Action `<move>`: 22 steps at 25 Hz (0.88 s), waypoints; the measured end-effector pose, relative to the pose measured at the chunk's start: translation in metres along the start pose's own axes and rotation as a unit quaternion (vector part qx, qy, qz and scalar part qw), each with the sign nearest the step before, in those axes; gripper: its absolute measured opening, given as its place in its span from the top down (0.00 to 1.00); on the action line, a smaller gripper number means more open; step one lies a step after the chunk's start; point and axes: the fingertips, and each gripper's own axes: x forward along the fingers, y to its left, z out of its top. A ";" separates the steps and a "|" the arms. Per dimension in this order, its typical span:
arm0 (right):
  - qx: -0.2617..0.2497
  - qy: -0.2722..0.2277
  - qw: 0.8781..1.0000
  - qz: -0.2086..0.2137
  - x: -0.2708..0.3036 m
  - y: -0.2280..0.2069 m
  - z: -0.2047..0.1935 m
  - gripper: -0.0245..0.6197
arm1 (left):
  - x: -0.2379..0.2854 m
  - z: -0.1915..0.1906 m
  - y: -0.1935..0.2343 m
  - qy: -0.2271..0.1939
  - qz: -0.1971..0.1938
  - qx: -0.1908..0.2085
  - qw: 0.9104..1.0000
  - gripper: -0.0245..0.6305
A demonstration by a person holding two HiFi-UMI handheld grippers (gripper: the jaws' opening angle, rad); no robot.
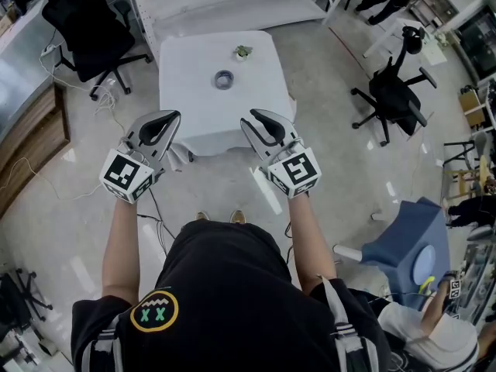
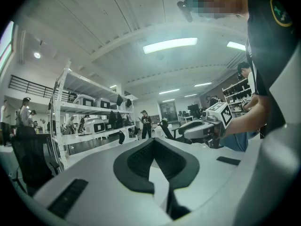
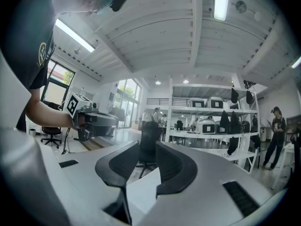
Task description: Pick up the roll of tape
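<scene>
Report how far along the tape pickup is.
Done: nothing yet. The roll of tape lies untouched on the white table. In hand: the left gripper and right gripper are held short of the table, both empty, the left fingers together and the right fingers slightly apart. Remaining: reach over the table, close on the roll and lift it.

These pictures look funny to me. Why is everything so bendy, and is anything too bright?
Left gripper view: the wide lens bends the shelves and ceiling, black corners ring the picture, and the ceiling light glares white. Right gripper view: same bending; the windows wash out. Head view: sharp, evenly lit, the roll of tape tiny on the white table.
</scene>
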 end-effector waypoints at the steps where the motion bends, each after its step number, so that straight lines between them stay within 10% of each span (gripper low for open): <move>1: 0.001 0.000 1.000 0.001 0.001 -0.001 0.000 0.74 | 0.001 0.000 0.001 0.000 0.000 0.000 1.000 0.94; 10: 0.014 0.005 1.000 0.014 0.008 -0.003 -0.004 0.49 | 0.006 -0.004 0.006 0.003 -0.003 -0.003 1.000 0.94; 18: 0.023 0.021 0.999 0.031 0.014 0.003 -0.013 0.07 | 0.010 -0.006 0.007 0.005 -0.001 -0.005 1.000 0.94; 22: 0.017 0.028 0.998 0.044 0.016 0.008 -0.015 0.04 | 0.012 -0.006 0.007 0.005 0.000 -0.006 1.000 0.94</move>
